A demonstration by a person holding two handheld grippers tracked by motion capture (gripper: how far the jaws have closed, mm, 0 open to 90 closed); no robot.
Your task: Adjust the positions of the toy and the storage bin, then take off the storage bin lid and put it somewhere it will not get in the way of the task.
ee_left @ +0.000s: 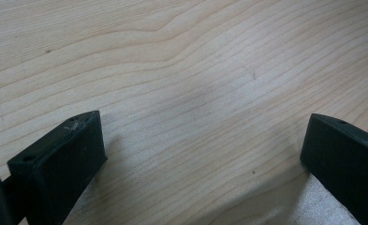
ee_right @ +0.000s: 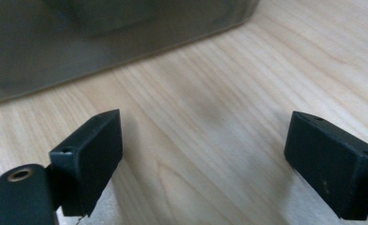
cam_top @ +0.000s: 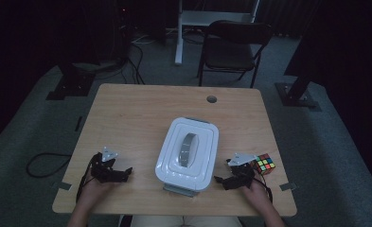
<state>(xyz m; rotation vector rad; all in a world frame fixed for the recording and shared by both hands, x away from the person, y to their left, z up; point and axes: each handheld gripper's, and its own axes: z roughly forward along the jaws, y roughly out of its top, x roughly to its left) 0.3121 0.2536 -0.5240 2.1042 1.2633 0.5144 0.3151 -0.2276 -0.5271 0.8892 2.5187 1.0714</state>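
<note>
Both of my grippers are resting wide apart on the table: left gripper, right gripper. The white lidded box is sitting between them, nearer my right one.

Beyond my claws the wooden table runs out to a dim room with grey carpet. A black folding chair stands far ahead of my right claw, a white desk frame beside it, and dark cables trail off ahead of my left claw.
</note>
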